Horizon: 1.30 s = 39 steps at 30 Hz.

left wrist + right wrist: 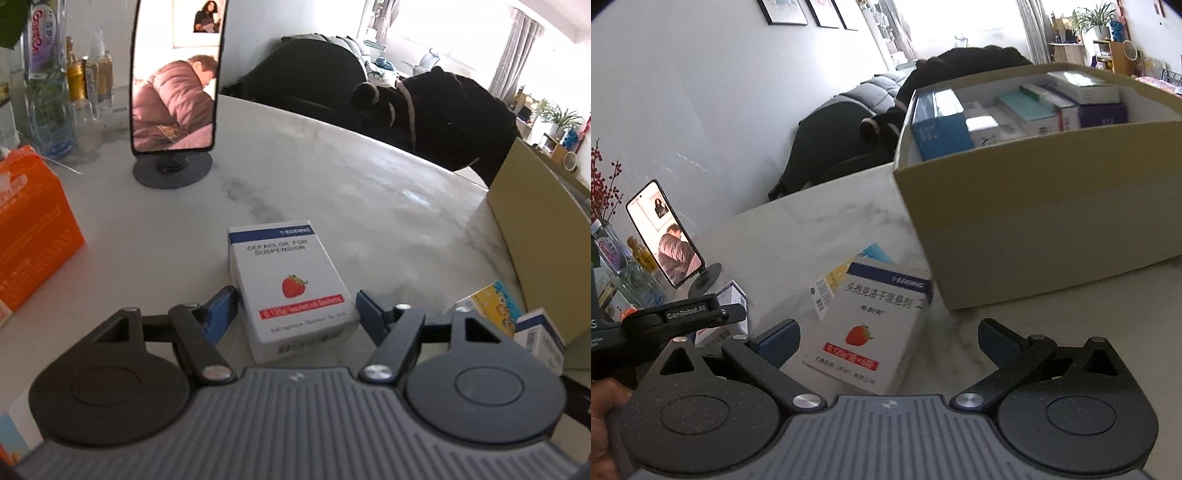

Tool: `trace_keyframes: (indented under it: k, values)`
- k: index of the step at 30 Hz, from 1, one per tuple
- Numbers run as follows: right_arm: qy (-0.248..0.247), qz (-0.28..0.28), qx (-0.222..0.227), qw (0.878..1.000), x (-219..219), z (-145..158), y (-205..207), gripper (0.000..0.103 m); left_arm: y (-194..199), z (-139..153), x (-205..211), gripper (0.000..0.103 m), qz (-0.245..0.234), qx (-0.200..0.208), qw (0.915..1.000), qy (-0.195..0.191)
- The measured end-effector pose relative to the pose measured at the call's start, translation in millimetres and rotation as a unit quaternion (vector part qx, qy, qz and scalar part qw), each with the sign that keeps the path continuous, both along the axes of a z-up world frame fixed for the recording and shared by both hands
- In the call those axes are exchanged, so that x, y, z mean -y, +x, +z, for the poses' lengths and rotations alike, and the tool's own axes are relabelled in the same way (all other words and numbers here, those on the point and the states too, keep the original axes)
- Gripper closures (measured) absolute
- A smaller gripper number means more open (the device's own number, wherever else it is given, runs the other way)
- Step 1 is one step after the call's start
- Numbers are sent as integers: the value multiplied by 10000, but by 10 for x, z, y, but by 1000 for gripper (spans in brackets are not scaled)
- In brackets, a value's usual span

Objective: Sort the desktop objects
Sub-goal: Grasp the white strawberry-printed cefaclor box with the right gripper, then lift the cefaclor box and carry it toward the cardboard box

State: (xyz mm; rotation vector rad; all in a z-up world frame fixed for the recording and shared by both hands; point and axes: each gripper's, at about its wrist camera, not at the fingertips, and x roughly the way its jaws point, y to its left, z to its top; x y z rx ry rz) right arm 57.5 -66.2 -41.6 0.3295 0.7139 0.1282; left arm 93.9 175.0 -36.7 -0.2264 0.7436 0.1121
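Far left, left wrist view: an orange carton (pixel 33 229) stands on the pale marbled worktop (pixel 332 192), with a cluster of bottles (pixel 48 92) behind it.
Phone: a phone (pixel 177 74) stands upright on a round dark stand, its screen lit, to the right of the bottles.
Left gripper: the left gripper (pixel 297 299) points down at the worktop, its blue pads on either side of a white strawberry box.
English-print strawberry box: this box (pixel 291 280) lies flat on the worktop between the jaws, near end toward the camera. The pads sit right against its long sides, but I cannot tell whether they press on it.
Right of the jaws: a yellow-and-blue box (pixel 495 302) and a small white box (pixel 541 338) lie near each other at the foot of the cardboard box.
Cardboard box: the tan wall (pixel 535 229) rises at the right edge of the worktop.
Far left, right wrist view: a hand (pixel 604 417) shows at the lower left edge.
Right gripper: the right gripper (pixel 886 339) has its jaws spread wide and pinches nothing.
Chinese-print strawberry box: this box (pixel 871 325) sits tilted between the jaws, nearer the left pad and clear of the right one. It rests partly on the yellow-and-blue box, its far corner by the cardboard box.
Inside the cardboard box: several medicine packets (pixel 1015 110) stand packed side by side.
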Motion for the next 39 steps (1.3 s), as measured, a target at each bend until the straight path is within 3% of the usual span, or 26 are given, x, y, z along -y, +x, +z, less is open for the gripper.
trace_keyframes:
  k: [5,13,18,20,24,26,39]
  values:
    - [67,-7,-133,9999,-55,-49,107,0,-32,-2,-57,37,3,-10,10000,-92]
    - [246,36,-319,9992,-103,-122,207,1,-54,-66,-128,30,68,20,9995,-308]
    - [152,-29,-255,9996,-110,-115,201,13,-60,-78,-124,29,64,73,9994,-324]
    - [162,-33,-252,9995,-112,-120,213,23,-65,-80,-128,29,64,88,9994,-339]
    - [281,3,-226,9994,-82,-117,203,29,-71,-90,-130,28,53,111,9993,-340]
    - [239,9,-194,9995,-82,-101,186,36,-72,-92,-127,28,50,117,9993,-338]
    - [479,387,176,9979,-17,227,53,37,-61,-90,-100,26,57,107,9995,-287]
